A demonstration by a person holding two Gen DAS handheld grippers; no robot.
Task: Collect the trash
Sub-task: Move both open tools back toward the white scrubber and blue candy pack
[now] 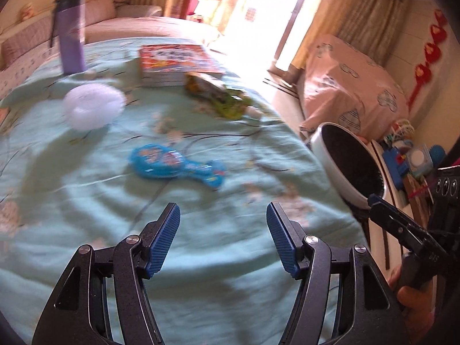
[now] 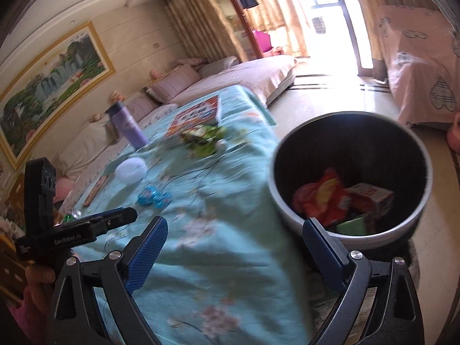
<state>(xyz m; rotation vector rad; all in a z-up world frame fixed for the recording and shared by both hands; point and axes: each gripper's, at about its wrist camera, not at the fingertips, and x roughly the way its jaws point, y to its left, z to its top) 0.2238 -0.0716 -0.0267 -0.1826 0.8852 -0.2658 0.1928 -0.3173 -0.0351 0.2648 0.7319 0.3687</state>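
A blue wrapper [image 1: 175, 164] lies on the teal cloth [image 1: 201, 258] ahead of my left gripper [image 1: 222, 215], which is open and empty above the cloth. A green wrapper [image 1: 221, 95] lies farther off beside a book. The white bin [image 2: 353, 172] stands by the table's right edge and holds red, green and boxed trash [image 2: 330, 198]. My right gripper [image 2: 235, 230] is open and empty, hovering between the table edge and the bin. The blue wrapper [image 2: 153, 197] and the green wrapper [image 2: 202, 139] also show in the right wrist view.
A purple bottle [image 1: 70, 34], a white round lid [image 1: 92, 106] and a colourful book [image 1: 175, 60] sit on the cloth. A sofa runs along the far wall. A pink-covered piece of furniture [image 1: 353, 86] and toy clutter [image 1: 408, 161] stand right of the bin [image 1: 348, 164].
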